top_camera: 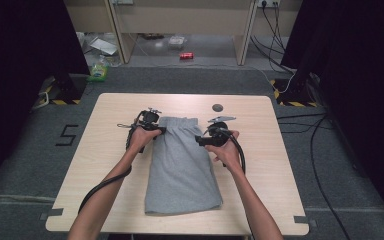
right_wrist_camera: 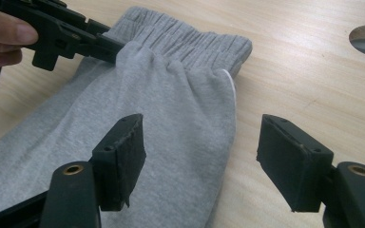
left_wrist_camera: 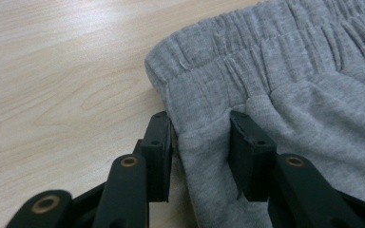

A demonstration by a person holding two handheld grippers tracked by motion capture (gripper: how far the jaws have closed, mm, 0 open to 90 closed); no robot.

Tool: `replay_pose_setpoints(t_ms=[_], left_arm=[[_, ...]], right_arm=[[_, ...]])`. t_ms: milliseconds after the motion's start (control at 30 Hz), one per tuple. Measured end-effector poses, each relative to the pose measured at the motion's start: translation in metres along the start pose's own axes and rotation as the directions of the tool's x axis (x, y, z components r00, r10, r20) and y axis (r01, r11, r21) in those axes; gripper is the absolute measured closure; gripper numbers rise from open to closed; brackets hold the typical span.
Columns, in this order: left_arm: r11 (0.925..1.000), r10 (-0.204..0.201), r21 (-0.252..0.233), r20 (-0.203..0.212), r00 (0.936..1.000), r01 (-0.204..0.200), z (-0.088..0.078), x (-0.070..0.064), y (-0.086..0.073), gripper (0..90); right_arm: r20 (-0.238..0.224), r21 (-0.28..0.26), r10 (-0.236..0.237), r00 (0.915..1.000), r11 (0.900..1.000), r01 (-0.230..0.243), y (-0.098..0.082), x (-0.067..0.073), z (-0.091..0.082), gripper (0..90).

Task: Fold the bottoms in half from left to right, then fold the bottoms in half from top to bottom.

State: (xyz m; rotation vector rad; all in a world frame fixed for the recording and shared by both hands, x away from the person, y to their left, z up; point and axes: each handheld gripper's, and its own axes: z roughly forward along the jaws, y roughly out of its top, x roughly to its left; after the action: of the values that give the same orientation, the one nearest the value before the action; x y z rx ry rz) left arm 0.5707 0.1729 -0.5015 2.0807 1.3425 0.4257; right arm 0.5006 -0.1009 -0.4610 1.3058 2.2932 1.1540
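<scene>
Grey folded jersey shorts with a gathered elastic waistband [top_camera: 182,165] lie on the pale wooden table [top_camera: 105,150]. The left gripper [left_wrist_camera: 200,154] pinches the fabric just below the waistband corner. The right gripper [right_wrist_camera: 200,164] stands wide open, empty, straddling the opposite edge.

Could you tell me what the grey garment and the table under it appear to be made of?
The grey garment looks like soft, matte knitted jersey, probably cotton fleece: its surface is faintly heathered and its waistband is gathered into elastic ribbing. The table seems to be pale wood-grain laminate or veneer over board, judging by its smooth low sheen and printed-looking grain; which one is unclear.
</scene>
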Motion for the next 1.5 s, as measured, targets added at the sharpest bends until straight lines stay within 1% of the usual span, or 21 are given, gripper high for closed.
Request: replay_pose_setpoints(t_ms=[133,333,533,667,767,867,967,1067,1300,1400,1433,1500], left_arm=[[1.0,0.0,0.004,0.001,1.0,0.0,0.0,0.0,0.001,61.6],[1.0,0.0,0.001,0.002,1.0,0.0,0.0,0.0,0.0,61.6],[1.0,0.001,0.0,0.002,1.0,-0.001,0.0,0.0,0.0,61.6],[1.0,0.001,0.002,0.003,1.0,-0.001,0.0,0.0,0.0,61.6],[1.0,0.001,0.001,0.003,1.0,-0.001,0.0,0.0,0.0,61.6],[1.0,0.0,0.002,0.002,1.0,0.0,0.0,0.0,0.0,61.6],[1.0,0.0,0.002,0.002,1.0,0.0,0.0,0.0,0.0,61.6],[1.0,0.0,0.002,0.002,1.0,0.0,0.0,0.0,0.0,61.6],[1.0,0.0,-0.001,0.002,1.0,0.0,0.0,0.0,0.0,61.6],[1.0,0.001,-0.001,0.002,1.0,-0.001,0.0,0.0,0.0,61.6],[1.0,0.001,-0.002,0.002,1.0,-0.001,0.0,0.0,0.0,61.6],[1.0,0.001,-0.002,0.002,1.0,-0.001,0.0,0.0,0.0,61.6]], right_arm=[[0.006,0.008,-0.004,1.0,1.0,0.004,0.005,-0.002,0.006,32.5],[0.014,0.017,0.005,0.9999,1.0,-0.006,0.01,-0.007,0.016,32.4],[0.013,0.019,0.03,0.9995,0.999,-0.031,0.016,-0.013,0.028,31.9],[0.021,0.025,0.03,0.9993,0.999,-0.03,0.02,-0.015,0.036,31.9],[0.026,0.041,0.031,0.9992,0.999,-0.032,0.02,-0.017,0.043,31.8],[0.025,0.049,0.042,0.9988,0.998,-0.043,0.02,-0.019,0.05,31.8],[0.005,0.059,0.054,0.9985,0.997,-0.054,0.021,-0.021,0.057,31.5],[0.001,0.059,0.053,0.9986,0.997,-0.053,0.023,-0.021,0.063,31.2],[0.019,0.104,0.054,0.9984,0.993,-0.055,0.026,-0.019,0.079,31.0],[0.022,0.121,0.046,0.9987,0.992,-0.049,0.025,-0.017,0.085,32.6],[0.024,0.134,0.046,0.9987,0.99,-0.049,0.025,-0.017,0.087,33.3],[0.027,0.122,0.038,0.9989,0.992,-0.041,0.024,-0.016,0.088,34.4]])
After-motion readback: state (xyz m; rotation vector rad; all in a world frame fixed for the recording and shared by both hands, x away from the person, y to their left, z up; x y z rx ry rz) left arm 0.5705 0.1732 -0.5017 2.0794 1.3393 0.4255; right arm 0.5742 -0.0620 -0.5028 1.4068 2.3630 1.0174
